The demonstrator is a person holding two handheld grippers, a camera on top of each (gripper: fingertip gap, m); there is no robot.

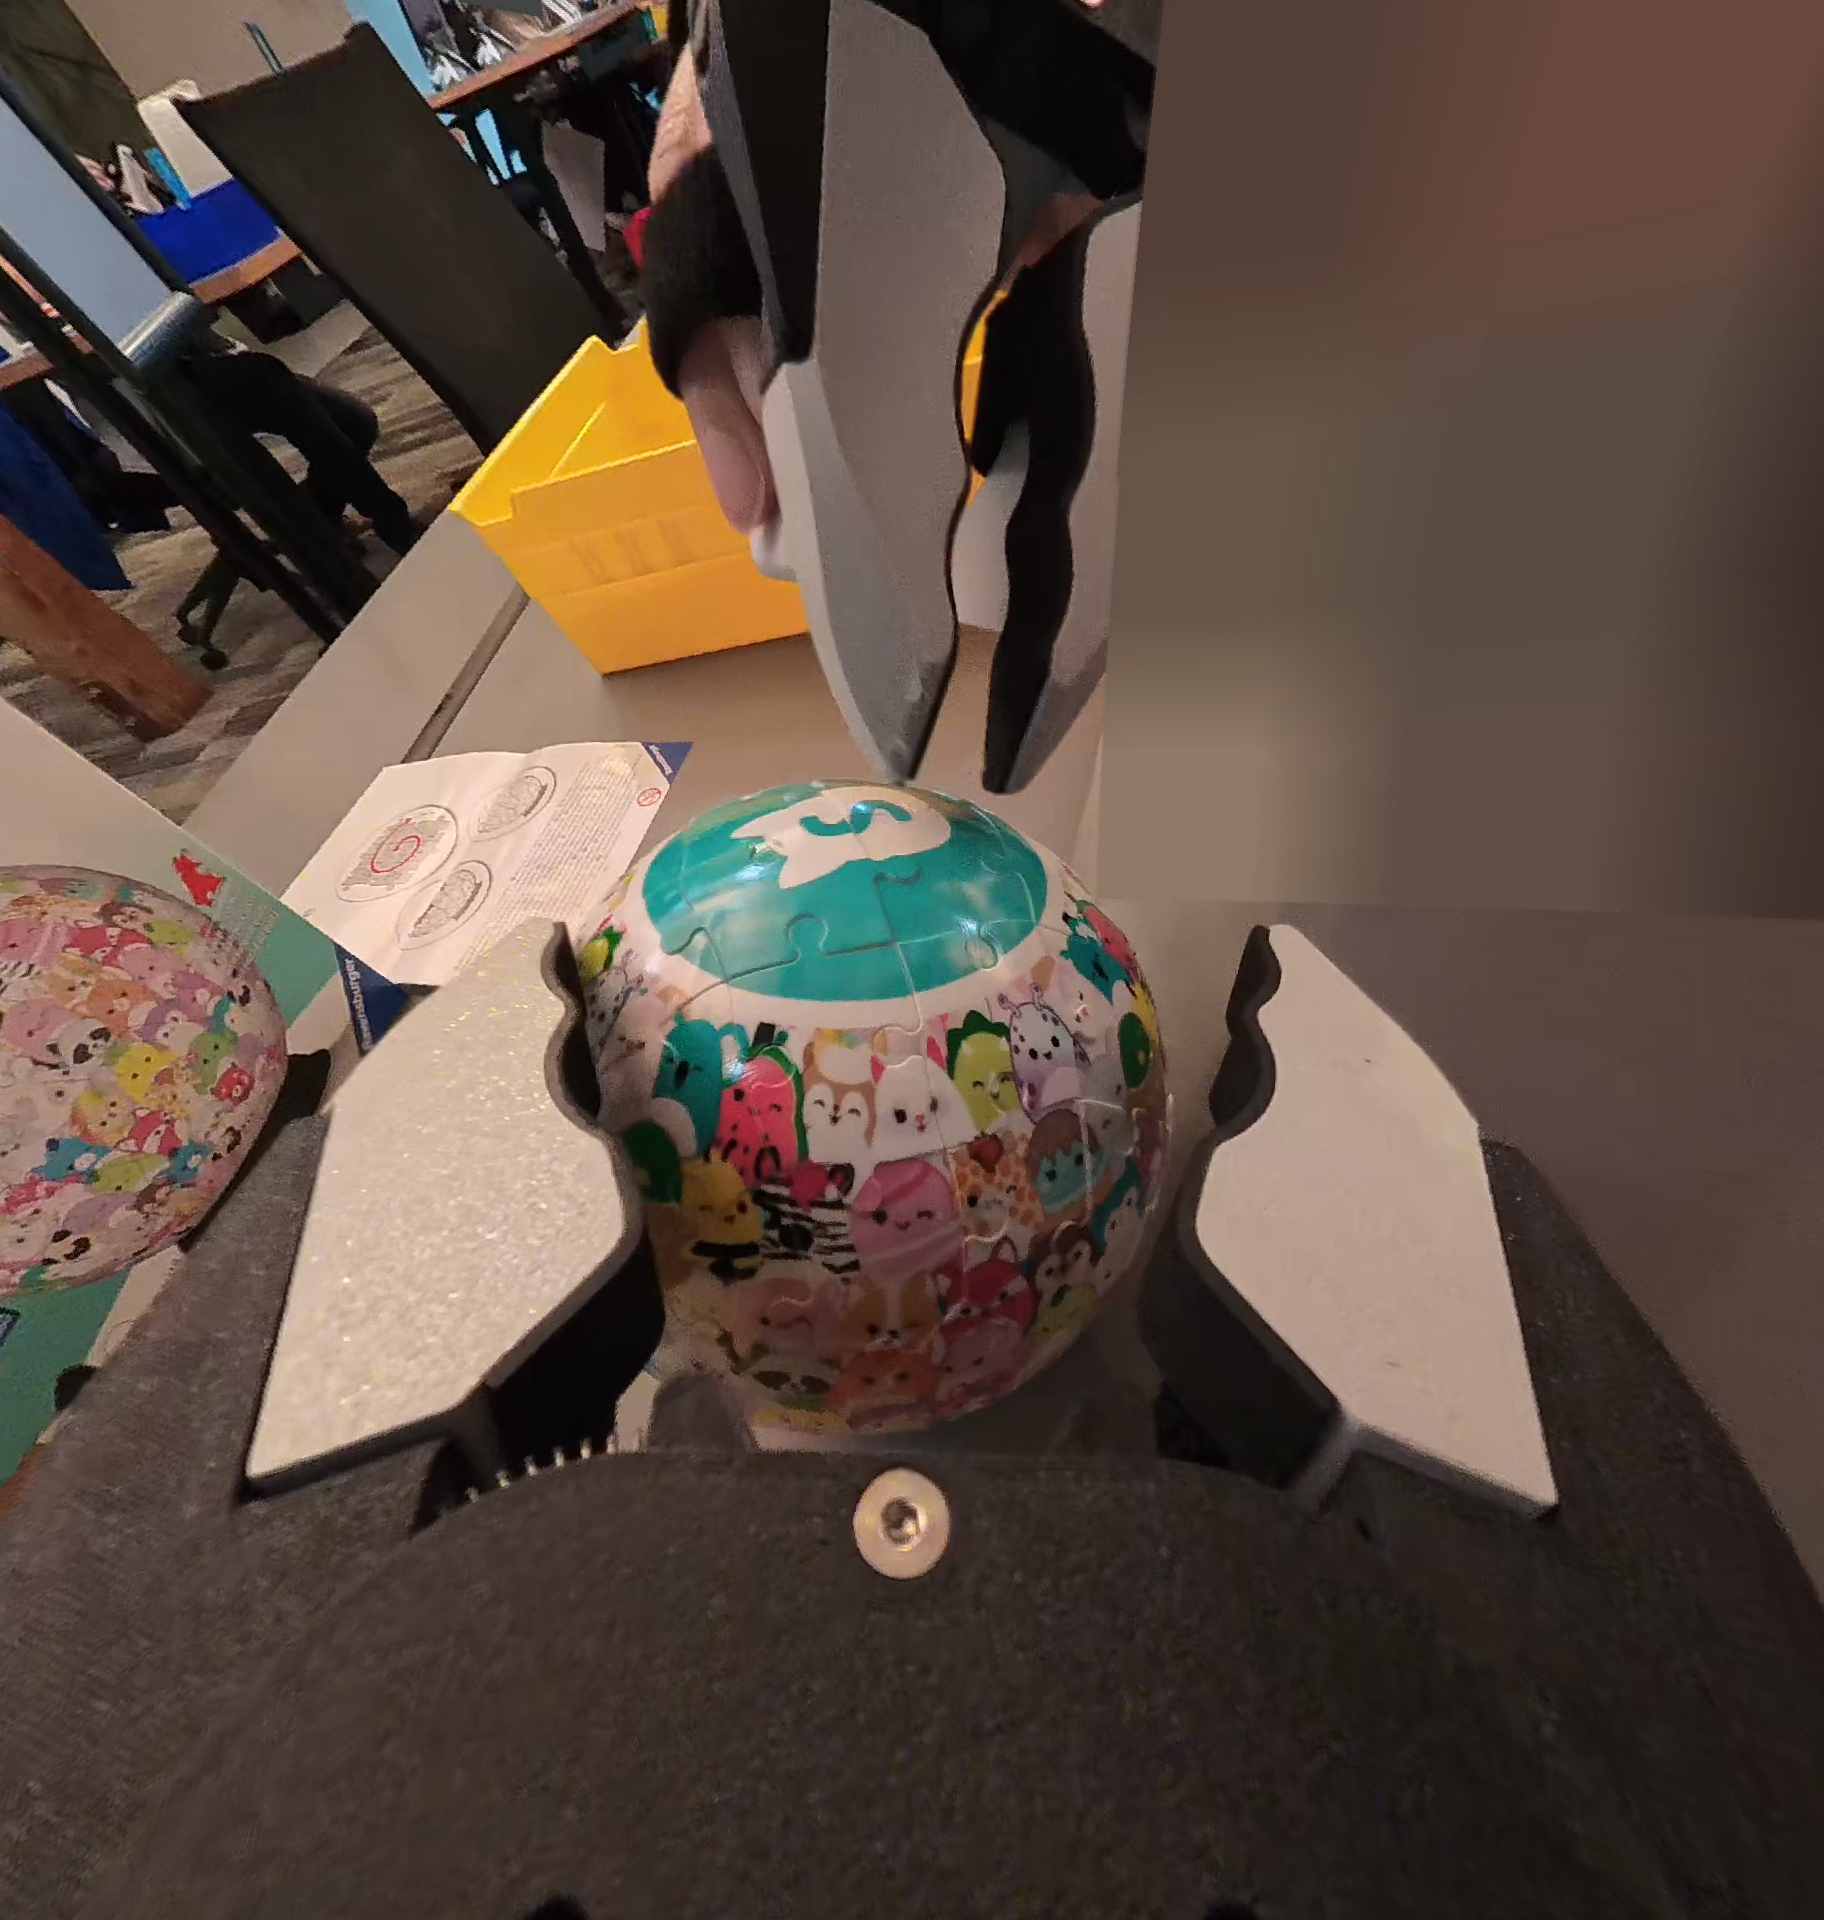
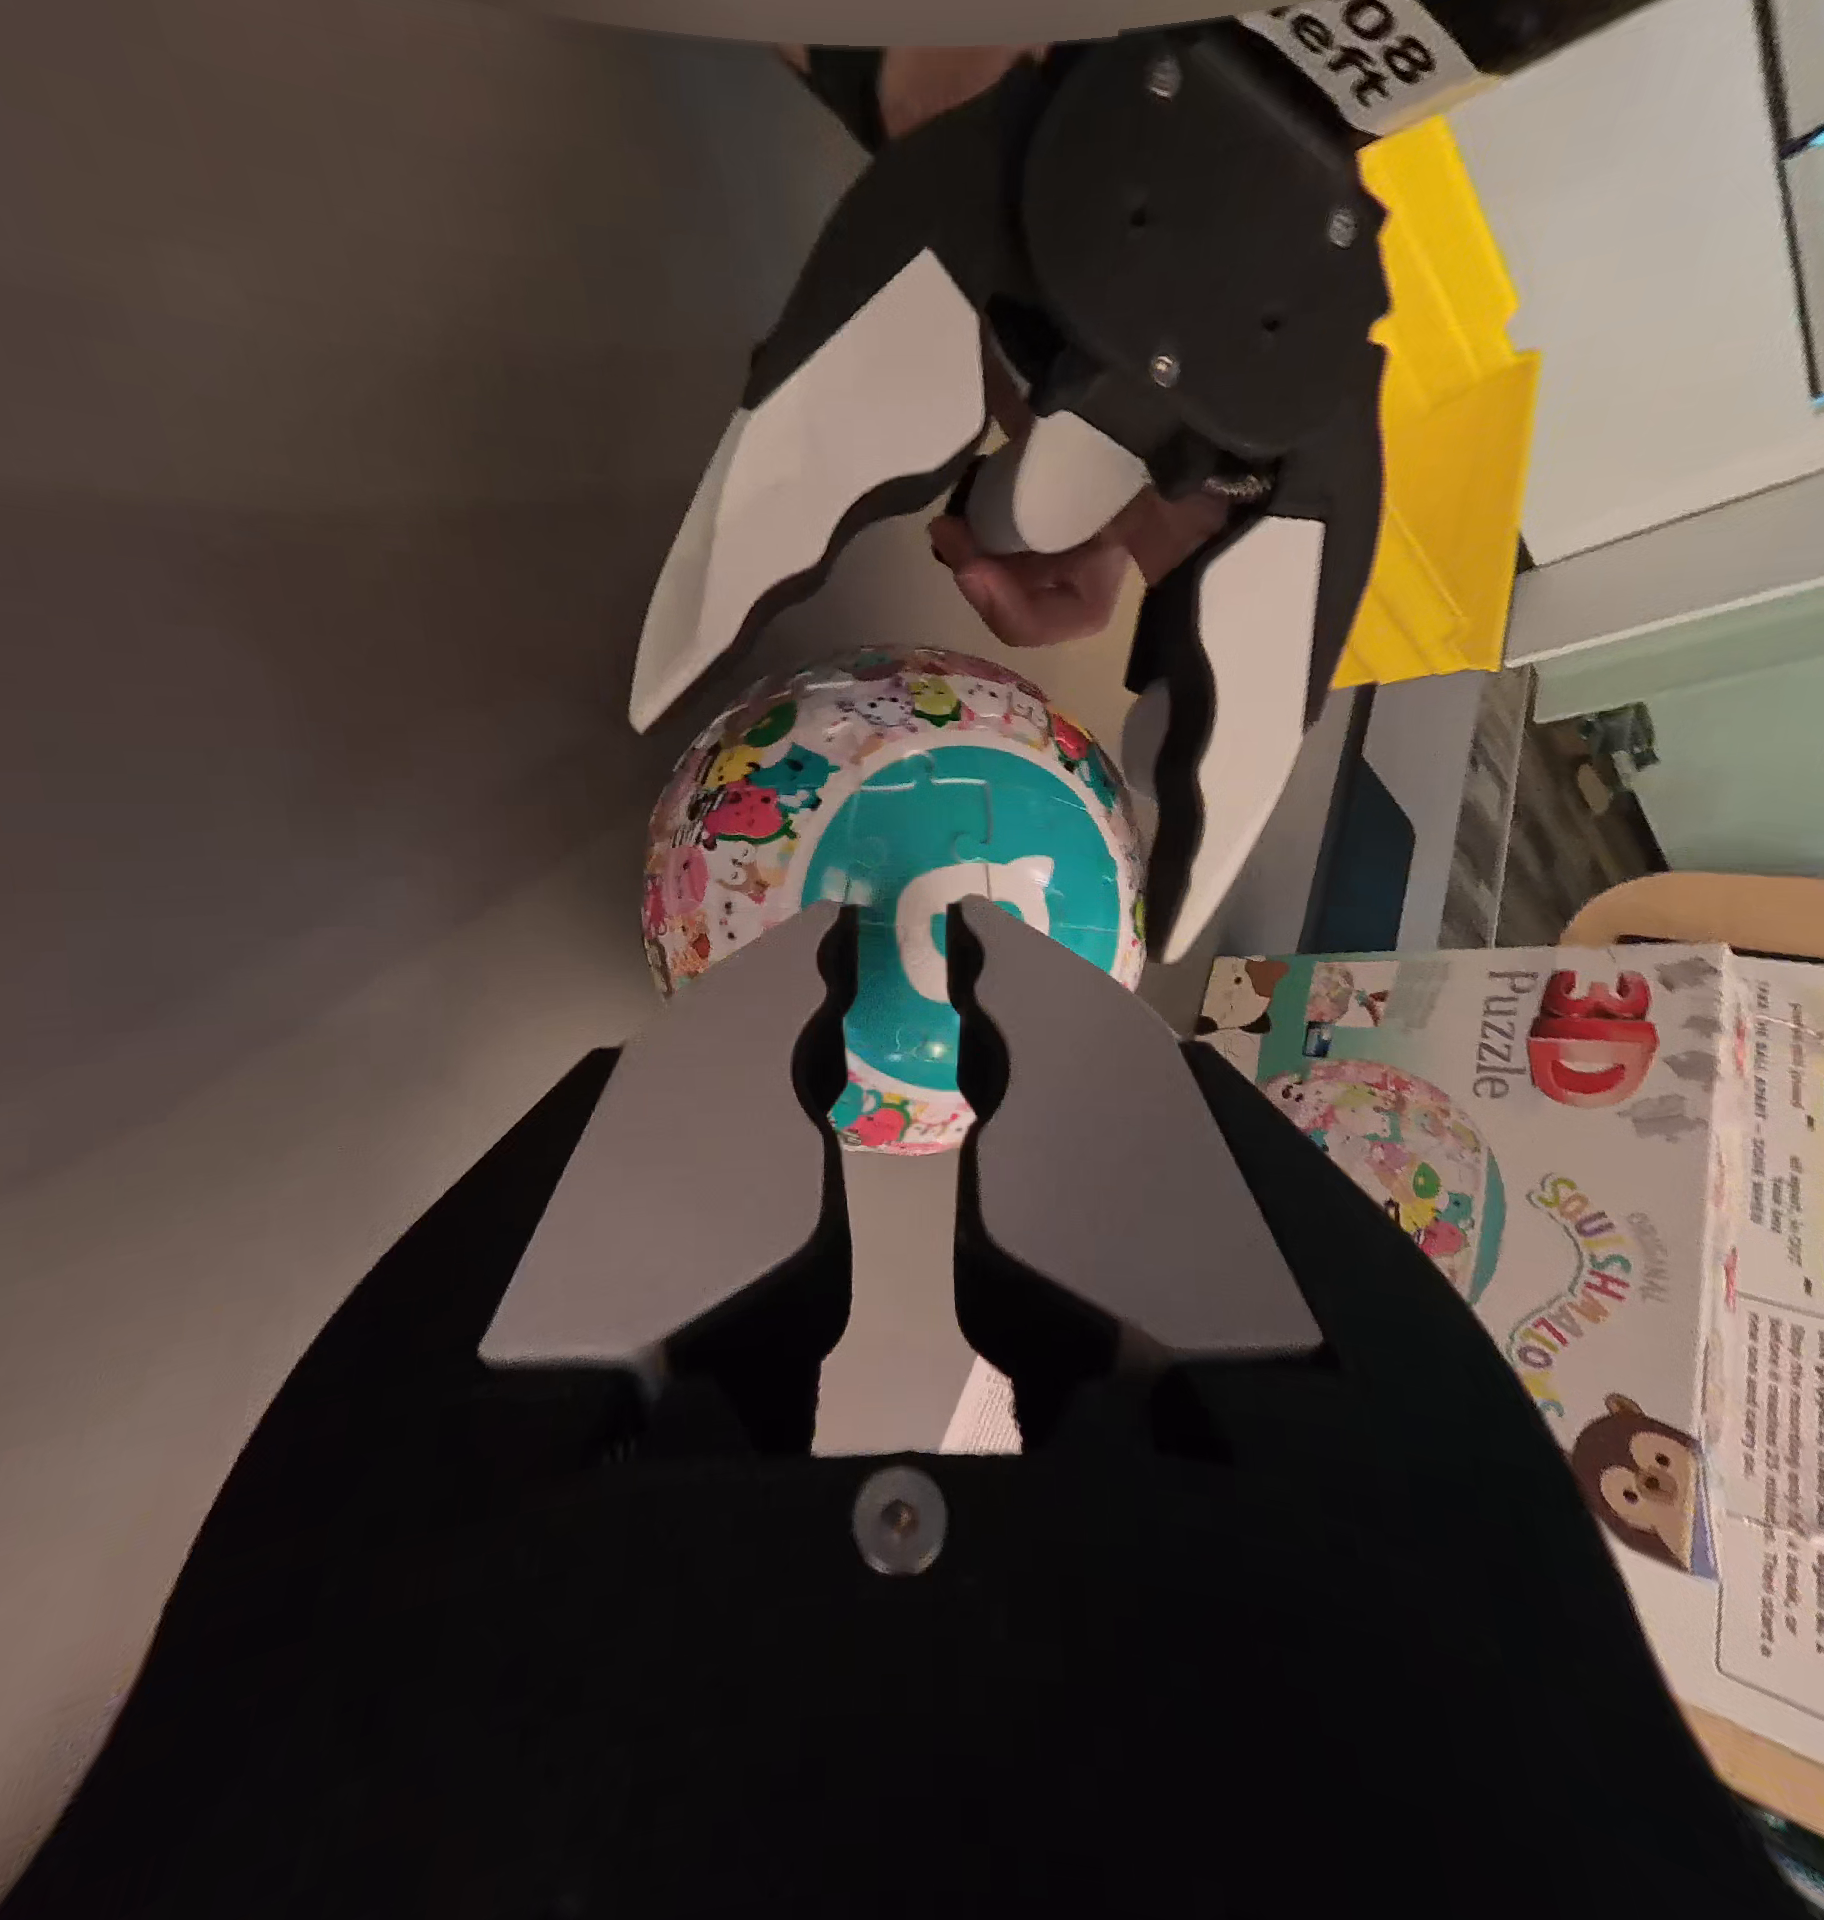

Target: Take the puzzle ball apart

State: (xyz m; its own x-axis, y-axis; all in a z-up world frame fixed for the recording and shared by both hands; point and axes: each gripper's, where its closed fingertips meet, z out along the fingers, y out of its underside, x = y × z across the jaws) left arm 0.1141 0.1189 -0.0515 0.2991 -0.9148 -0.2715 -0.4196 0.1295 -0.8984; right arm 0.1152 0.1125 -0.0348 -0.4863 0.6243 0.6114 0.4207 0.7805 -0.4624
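The puzzle ball [image 1: 887,1143] is whole, printed with colourful plush animals and a teal cap with a white shape on top. It sits on the grey table. My left gripper [image 1: 908,935] is open and straddles the ball at mid height. Its left finger [image 1: 451,1174] touches the ball, and its right finger [image 1: 1375,1195] stands a small gap away. My right gripper [image 2: 900,914] comes from above with its jaws a narrow gap apart and its tips on the teal cap [image 2: 887,831]. I see nothing held between them. It also shows in the left wrist view [image 1: 955,779].
The puzzle's printed box [image 2: 1510,1195] lies beside the ball and also shows in the left wrist view [image 1: 108,1070]. A folded instruction sheet [image 1: 492,852] lies behind the ball. A yellow bin [image 1: 617,540] stands farther back. A grey wall [image 1: 1510,416] rises close on the right. The tips of both grippers are at nearly the same place.
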